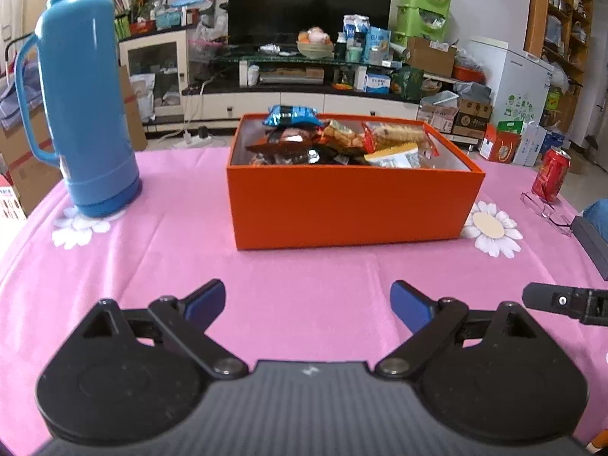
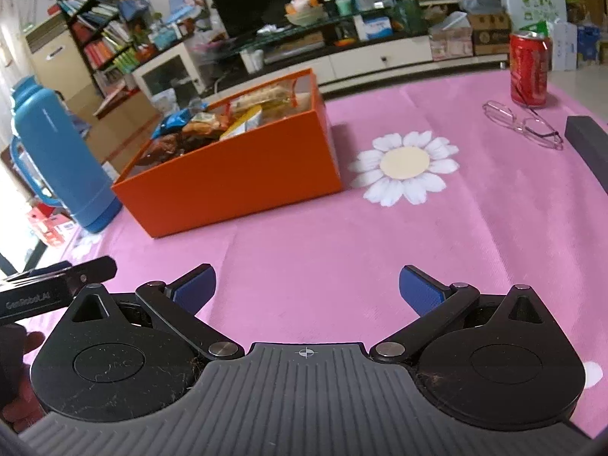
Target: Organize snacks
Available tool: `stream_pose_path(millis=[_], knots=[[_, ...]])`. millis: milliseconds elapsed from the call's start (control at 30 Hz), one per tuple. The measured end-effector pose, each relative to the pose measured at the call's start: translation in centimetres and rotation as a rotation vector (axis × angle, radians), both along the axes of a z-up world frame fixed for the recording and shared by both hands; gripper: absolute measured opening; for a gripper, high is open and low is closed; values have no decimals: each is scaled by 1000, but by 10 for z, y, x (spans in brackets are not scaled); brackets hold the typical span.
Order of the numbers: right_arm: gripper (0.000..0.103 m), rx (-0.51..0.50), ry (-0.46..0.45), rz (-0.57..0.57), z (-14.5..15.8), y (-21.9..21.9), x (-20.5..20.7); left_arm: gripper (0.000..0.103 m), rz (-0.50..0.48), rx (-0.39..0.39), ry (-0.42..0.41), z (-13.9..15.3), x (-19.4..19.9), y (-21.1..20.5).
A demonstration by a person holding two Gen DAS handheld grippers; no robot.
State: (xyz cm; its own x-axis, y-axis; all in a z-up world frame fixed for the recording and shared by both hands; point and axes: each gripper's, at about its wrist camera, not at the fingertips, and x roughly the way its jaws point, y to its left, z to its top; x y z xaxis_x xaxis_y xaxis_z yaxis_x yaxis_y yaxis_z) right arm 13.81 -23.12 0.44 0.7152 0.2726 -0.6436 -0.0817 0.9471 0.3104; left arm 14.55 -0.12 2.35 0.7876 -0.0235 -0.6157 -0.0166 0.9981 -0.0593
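Observation:
An orange box [image 1: 349, 201] stands on the pink tablecloth, filled with several snack packets [image 1: 342, 140]; a blue packet [image 1: 290, 116] sits on top at its far left. The box also shows in the right wrist view [image 2: 235, 178], to the front left, with the snack packets [image 2: 212, 125] inside. My left gripper [image 1: 307, 304] is open and empty, low over the cloth in front of the box. My right gripper [image 2: 307, 290] is open and empty, to the right of the left one, over bare cloth.
A tall blue thermos [image 1: 85, 106] stands left of the box. A red can [image 2: 530, 70] and a pair of glasses [image 2: 524, 119] lie at the right. A dark grey case [image 2: 587, 144] sits at the right edge. A TV cabinet stands beyond the table.

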Motion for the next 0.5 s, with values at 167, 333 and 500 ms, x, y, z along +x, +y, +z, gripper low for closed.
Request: stream_pose_path(millis=[167, 333, 500], knots=[[92, 0, 25, 13, -6, 5, 13, 92, 9, 8, 15, -6, 5, 1], [92, -18, 48, 33, -12, 12, 20, 92, 37, 4, 41, -16, 12, 4], [92, -27, 64, 42, -17, 16, 25, 92, 66, 21, 36, -17, 14, 9]])
